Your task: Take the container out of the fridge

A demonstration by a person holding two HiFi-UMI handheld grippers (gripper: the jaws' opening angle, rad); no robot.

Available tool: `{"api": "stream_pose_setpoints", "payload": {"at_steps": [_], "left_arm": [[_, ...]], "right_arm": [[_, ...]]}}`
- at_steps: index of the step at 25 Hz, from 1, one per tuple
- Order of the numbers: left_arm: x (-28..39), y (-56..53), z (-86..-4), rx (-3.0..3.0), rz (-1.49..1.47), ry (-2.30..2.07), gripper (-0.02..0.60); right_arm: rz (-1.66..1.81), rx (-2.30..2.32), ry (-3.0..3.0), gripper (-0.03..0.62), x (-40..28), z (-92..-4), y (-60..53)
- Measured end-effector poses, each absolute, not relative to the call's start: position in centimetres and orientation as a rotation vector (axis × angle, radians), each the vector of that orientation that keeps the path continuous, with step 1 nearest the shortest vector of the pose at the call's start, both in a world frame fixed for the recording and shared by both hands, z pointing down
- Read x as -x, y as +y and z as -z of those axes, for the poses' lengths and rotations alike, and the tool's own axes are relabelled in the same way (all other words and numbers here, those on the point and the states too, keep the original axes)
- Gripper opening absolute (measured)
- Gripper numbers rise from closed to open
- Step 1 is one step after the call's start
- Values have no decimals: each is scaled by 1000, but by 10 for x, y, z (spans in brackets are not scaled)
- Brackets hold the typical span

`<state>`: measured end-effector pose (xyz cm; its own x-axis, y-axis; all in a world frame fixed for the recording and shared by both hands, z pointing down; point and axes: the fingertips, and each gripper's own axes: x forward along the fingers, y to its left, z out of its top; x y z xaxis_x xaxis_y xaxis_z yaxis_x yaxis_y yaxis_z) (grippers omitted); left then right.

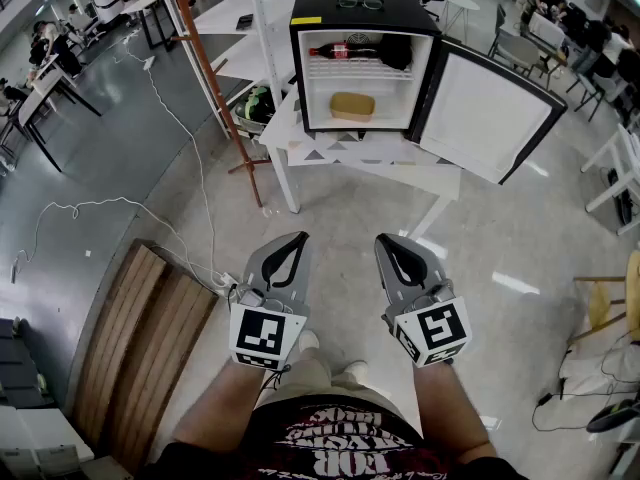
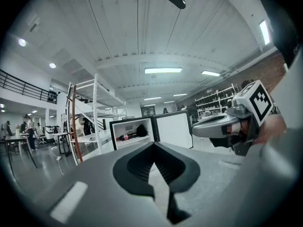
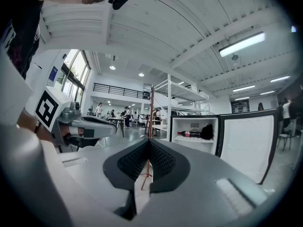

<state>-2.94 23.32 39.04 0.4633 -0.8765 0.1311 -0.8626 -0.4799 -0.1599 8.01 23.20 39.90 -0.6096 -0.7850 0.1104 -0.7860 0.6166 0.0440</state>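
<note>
A small black fridge (image 1: 362, 13) stands open on a white table (image 1: 350, 153), well ahead of me. A tan oval container (image 1: 352, 106) lies on its lower shelf. Above it are a cola bottle (image 1: 335, 51) and a black object (image 1: 394, 52). My left gripper (image 1: 299, 238) and right gripper (image 1: 383, 240) hover side by side at waist height, far short of the table, both shut and empty. The left gripper view shows the fridge (image 2: 132, 132) beyond its closed jaw tips (image 2: 154, 144). The fridge (image 3: 194, 134) also appears in the right gripper view past its tips (image 3: 148, 141); the container is hidden in both.
The fridge door (image 1: 487, 111) swings out to the right. A pair of glasses (image 1: 360, 3) lies on the fridge top. A white rack with a rust-coloured post (image 1: 215, 88) stands left of the table. Wooden boards (image 1: 150, 338) and a cable (image 1: 110, 205) lie on the floor at left.
</note>
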Motion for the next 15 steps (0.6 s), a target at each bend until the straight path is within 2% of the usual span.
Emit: {"api": "stream_pose_setpoints", "payload": {"at_steps": [15], "left_arm": [[55, 160, -392, 2672, 272, 1503, 0]], "right_arm": [[-50, -1438, -2624, 26, -69, -403, 173]]}}
